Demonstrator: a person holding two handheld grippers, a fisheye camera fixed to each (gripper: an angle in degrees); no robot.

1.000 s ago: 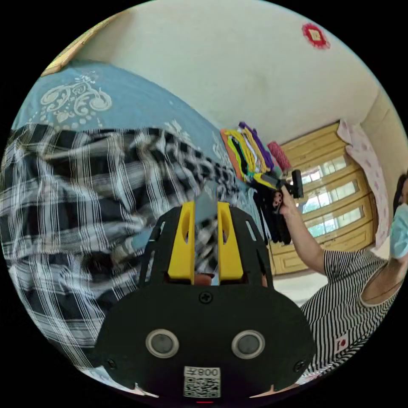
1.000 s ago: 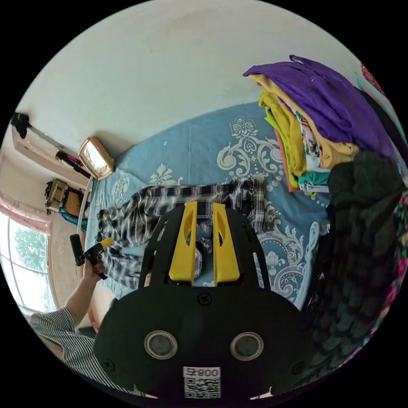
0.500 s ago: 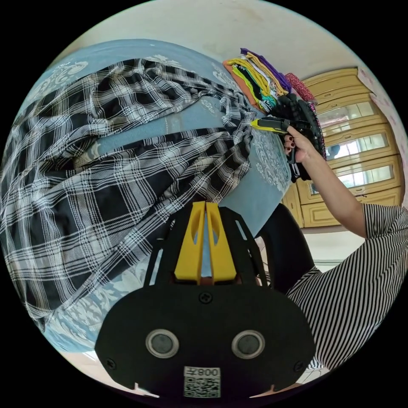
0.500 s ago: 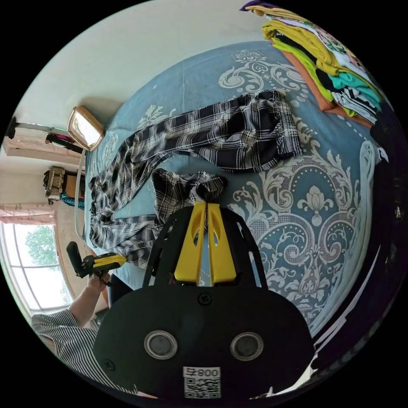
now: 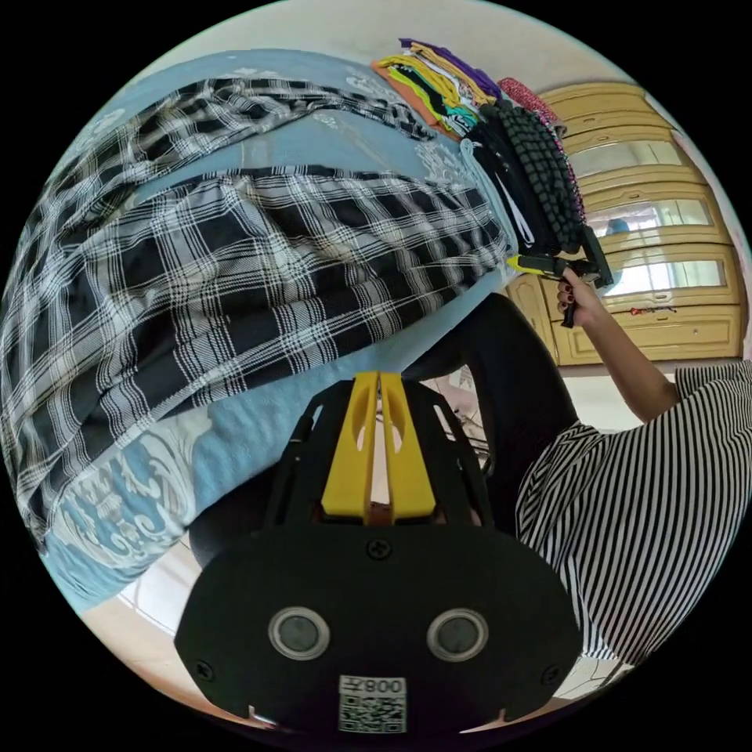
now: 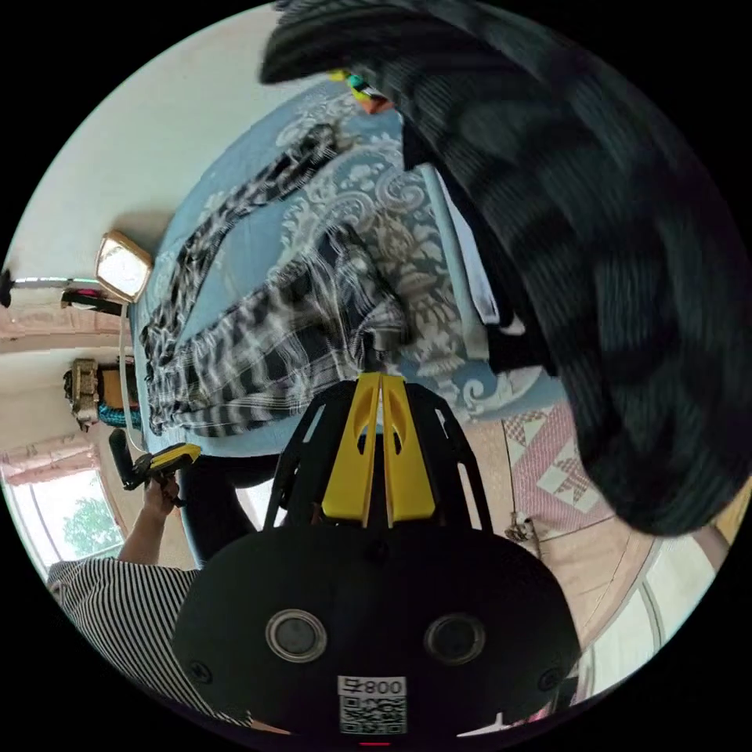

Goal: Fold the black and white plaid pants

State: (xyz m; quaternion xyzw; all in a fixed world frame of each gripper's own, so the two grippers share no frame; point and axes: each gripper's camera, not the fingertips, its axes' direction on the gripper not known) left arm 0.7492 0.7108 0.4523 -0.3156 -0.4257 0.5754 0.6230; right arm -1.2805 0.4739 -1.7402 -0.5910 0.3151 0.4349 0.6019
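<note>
The left tongs [image 5: 380, 377] are clenched, their yellow jaws pressed together with nothing between them, tips just off the near edge of the bed [image 5: 235, 454]. Ahead of them the plaid pants [image 5: 235, 258] lie spread on the blue patterned bedcover, one leg running across toward the right tongs [image 5: 523, 263], held in a hand [image 5: 578, 301] at the bed's far corner beside a dark knitted garment [image 5: 536, 168] and a stack of folded clothes [image 5: 435, 74]. In the right gripper view the right tongs [image 6: 381, 378] are likewise clenched; the blurred pants [image 6: 266, 329] end just past their tips, and contact cannot be told. The left tongs [image 6: 176, 454] show beside the bed edge
</note>
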